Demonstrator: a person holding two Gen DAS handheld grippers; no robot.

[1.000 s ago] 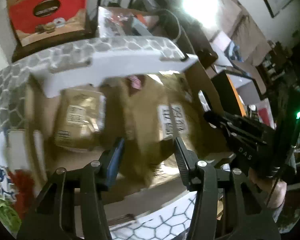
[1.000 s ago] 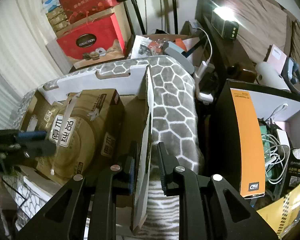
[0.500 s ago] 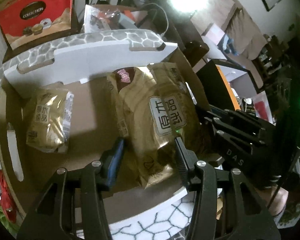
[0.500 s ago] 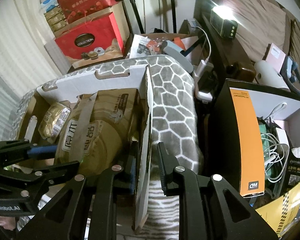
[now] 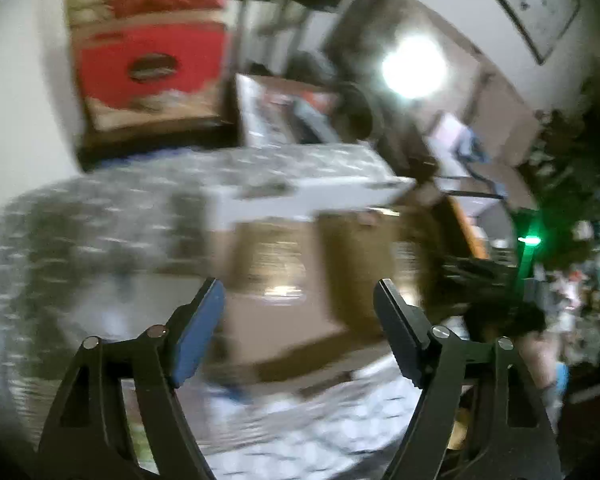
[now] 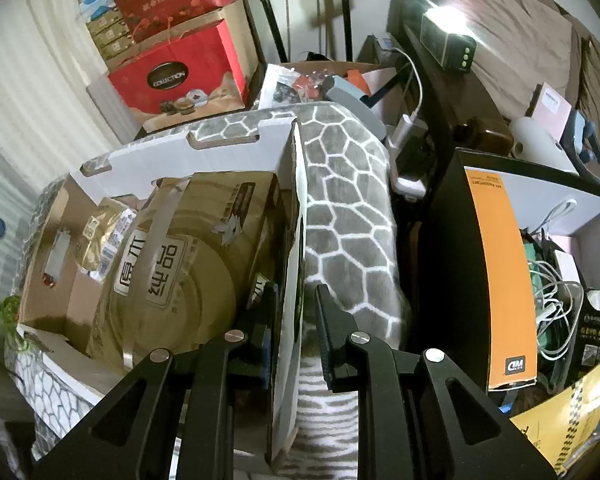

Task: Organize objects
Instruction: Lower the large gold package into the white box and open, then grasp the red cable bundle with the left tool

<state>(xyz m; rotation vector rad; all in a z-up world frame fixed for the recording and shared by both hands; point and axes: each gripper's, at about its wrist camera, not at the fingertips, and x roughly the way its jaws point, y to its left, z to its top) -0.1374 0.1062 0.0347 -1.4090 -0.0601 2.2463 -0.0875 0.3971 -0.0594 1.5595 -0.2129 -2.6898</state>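
Cardboard was the landmark here: an open carton sat on a grey hexagon-patterned blanket, and everything else is placed against it. Inside the carton, against its right wall, lay a large gold snack bag with a printed label panel; a smaller gold packet lay deeper in, toward the carton's left side. The right gripper straddled the carton's upright white right flap, one finger inside and one outside; whether it was actually squeezing the flap or only bracketing it could not be told. The left gripper hung above the carton's left edge, fingers spread wide with nothing between them, its view smeared by motion blur.

The big bag looked light, puffy and crinkly, probably with a slick film skin that would slide under a shallow pinch. A hold across a flattened end seam seemed safer than across the air-filled belly, which might squash its contents. The flap appeared stiff enough to steady the carton, though thin cardboard could crease if twisted.
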